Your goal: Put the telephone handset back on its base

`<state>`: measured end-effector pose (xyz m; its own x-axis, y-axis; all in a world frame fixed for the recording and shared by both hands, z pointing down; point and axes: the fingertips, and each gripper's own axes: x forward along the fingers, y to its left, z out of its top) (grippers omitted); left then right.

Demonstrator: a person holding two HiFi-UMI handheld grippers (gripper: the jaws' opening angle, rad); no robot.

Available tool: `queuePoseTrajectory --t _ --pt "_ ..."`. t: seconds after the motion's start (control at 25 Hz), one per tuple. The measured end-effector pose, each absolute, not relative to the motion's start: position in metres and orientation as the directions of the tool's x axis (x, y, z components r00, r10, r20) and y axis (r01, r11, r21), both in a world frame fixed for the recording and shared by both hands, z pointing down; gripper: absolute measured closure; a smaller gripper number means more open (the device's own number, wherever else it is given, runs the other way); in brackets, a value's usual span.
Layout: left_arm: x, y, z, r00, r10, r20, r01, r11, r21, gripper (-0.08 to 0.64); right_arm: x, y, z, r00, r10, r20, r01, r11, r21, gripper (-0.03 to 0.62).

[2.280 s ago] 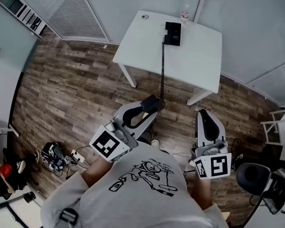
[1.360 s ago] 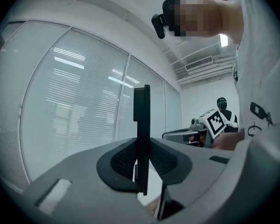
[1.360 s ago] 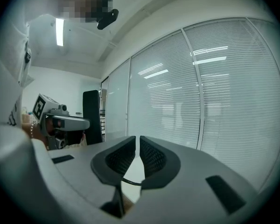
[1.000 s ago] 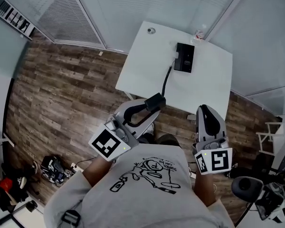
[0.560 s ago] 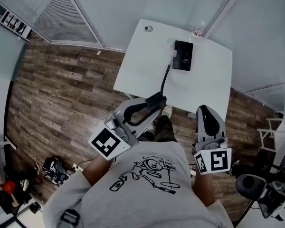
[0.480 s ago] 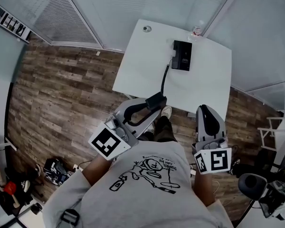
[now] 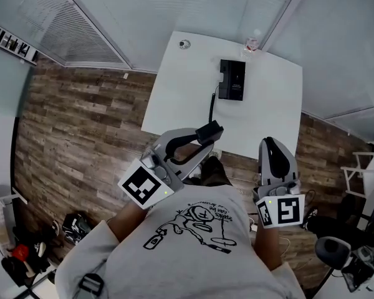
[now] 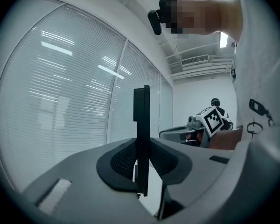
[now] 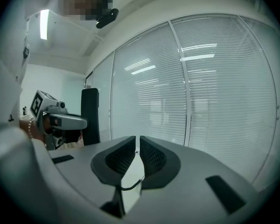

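Left gripper (image 7: 202,139) jaws pinch the handset (image 7: 210,131), well short of the base (image 7: 231,80) on the worktop (image 7: 271,114). Right gripper (image 7: 269,144) jaws nearly together, empty. Plan: carry handset over base, align lengthwise, keep cord (image 7: 210,104) clear, lower flat.

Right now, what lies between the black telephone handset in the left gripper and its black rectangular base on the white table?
Only the black cord, crossing bare white tabletop, as the head view shows.

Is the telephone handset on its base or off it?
Off. The left gripper grips the handset before the table; only the cord reaches the base.
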<state>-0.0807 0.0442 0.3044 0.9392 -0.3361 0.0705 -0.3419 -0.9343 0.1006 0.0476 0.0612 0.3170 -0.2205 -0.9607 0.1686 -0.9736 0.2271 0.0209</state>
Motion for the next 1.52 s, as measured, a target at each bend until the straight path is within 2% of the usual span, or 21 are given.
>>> queuePoseTrajectory --t 0.8,1.12,1.52 --pt "0.011 -0.071 0.299 0.939 -0.330 0.101 -0.339 -0.936 0.091 0.485 0.140 -0.064 0.311 -0.257 -0.957 0.132 -0.965 0.261 0.010 0.569" --pt "0.033 -0.098 0.317 0.934 -0.334 0.126 -0.351 -0.925 0.146 0.486 0.139 -0.085 0.346 -0.404 -0.898 0.171 -0.914 0.403 -0.045 0.566" --pt "0.050 -0.109 0.344 0.951 -0.272 0.148 -0.300 -0.926 0.231 0.486 0.068 -0.083 0.465 -0.646 -0.664 0.377 -0.757 0.620 -0.207 0.422"
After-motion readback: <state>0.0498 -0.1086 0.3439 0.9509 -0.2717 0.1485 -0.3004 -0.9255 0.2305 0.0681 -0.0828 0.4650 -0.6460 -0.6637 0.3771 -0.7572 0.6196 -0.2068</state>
